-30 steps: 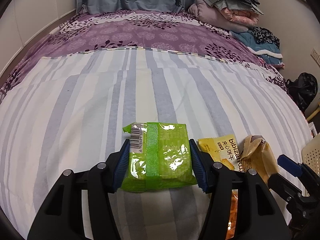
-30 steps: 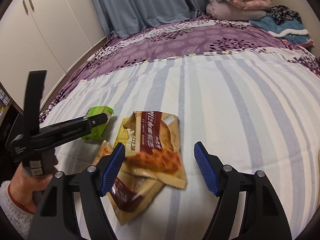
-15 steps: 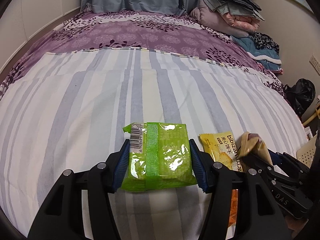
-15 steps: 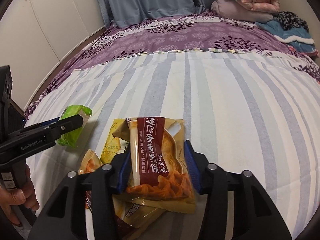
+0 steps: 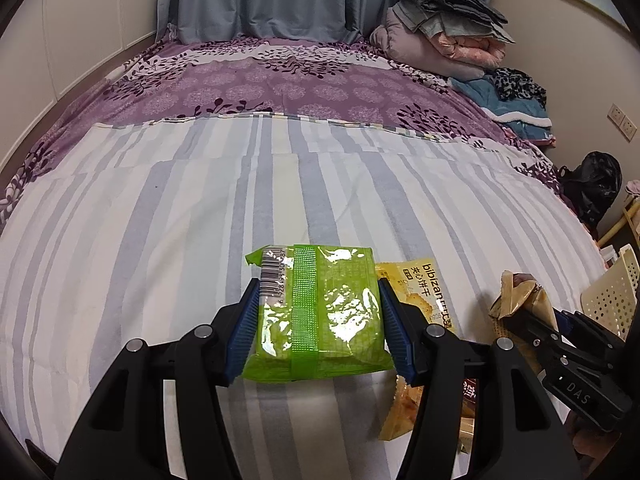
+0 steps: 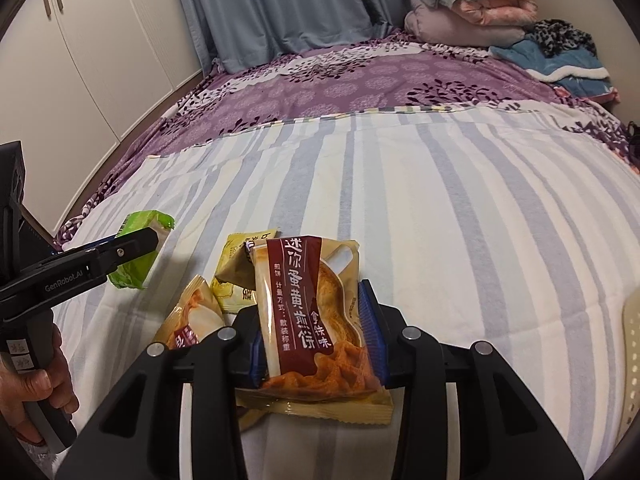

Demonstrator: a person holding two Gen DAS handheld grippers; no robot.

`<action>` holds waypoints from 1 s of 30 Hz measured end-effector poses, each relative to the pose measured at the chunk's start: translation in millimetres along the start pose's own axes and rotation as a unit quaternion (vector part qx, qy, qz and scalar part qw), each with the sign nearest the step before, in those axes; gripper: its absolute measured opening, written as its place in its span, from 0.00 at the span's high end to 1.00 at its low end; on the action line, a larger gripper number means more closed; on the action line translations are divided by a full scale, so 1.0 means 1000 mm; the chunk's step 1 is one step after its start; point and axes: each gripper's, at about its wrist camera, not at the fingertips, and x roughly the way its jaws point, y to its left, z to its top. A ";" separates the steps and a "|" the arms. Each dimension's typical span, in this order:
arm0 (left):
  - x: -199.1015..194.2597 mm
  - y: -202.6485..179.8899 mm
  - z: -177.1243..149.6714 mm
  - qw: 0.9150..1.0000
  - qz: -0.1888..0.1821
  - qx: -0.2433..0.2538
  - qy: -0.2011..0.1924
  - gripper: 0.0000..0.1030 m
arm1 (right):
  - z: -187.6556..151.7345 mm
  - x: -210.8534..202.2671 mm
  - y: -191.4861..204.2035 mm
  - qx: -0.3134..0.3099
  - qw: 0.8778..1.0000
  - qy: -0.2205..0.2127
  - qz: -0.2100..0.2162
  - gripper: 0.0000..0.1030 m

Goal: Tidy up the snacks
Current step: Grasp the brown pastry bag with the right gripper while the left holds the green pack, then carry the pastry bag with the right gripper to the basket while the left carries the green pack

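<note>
My left gripper is shut on a green snack packet, held just above the striped bedsheet; the packet also shows in the right wrist view. My right gripper is shut on a tan and maroon egg-roll packet, lifted off the pile; it also shows in the left wrist view. A yellow biscuit packet and a small orange packet lie on the sheet between the two grippers.
A cream perforated basket stands at the bed's right edge, also showing in the right wrist view. Folded blankets are piled at the far right. White wardrobes line the left wall. A black bag sits on the floor.
My right gripper closed on the egg-roll packet and lifted it from the pile. My left gripper kept hold of the green packet and rose slightly.
</note>
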 end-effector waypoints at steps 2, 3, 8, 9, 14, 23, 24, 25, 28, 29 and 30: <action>-0.007 -0.004 -0.002 1.000 0.000 0.004 -0.004 0.43 | -0.003 -0.010 -0.002 0.003 1.000 -0.006 -0.002 0.62; -0.010 -0.006 -0.003 1.000 0.000 0.006 -0.006 0.43 | -0.005 -0.014 -0.003 0.005 1.000 -0.009 -0.002 0.62; -0.025 -0.015 -0.008 1.000 0.000 0.018 -0.014 0.43 | -0.012 -0.037 -0.008 0.012 1.000 -0.022 -0.007 0.62; -0.028 -0.017 -0.009 1.000 0.000 0.020 -0.015 0.43 | -0.013 -0.042 -0.010 0.012 1.000 -0.025 -0.007 0.62; -0.044 -0.024 -0.016 0.999 -0.002 0.024 -0.022 0.43 | -0.020 -0.065 -0.015 0.017 0.999 -0.039 -0.010 0.62; -0.067 -0.036 -0.035 0.999 -0.008 0.039 -0.026 0.43 | -0.035 -0.100 -0.021 0.024 0.998 -0.058 -0.012 0.62; -0.069 -0.037 -0.037 0.999 -0.009 0.040 -0.027 0.43 | -0.037 -0.103 -0.022 0.024 0.998 -0.060 -0.012 0.62; -0.071 -0.038 -0.039 0.999 -0.009 0.041 -0.027 0.43 | -0.039 -0.107 -0.023 0.024 0.998 -0.061 -0.013 0.62; -0.079 -0.039 -0.046 0.999 -0.010 0.043 -0.030 0.43 | -0.043 -0.115 -0.024 0.025 0.997 -0.065 -0.014 0.62; -0.081 -0.040 -0.048 0.999 -0.011 0.043 -0.030 0.43 | -0.045 -0.118 -0.024 0.025 0.997 -0.066 -0.015 0.62; -0.083 -0.040 -0.051 0.999 -0.011 0.044 -0.030 0.43 | -0.047 -0.121 -0.024 0.025 0.997 -0.068 -0.015 0.62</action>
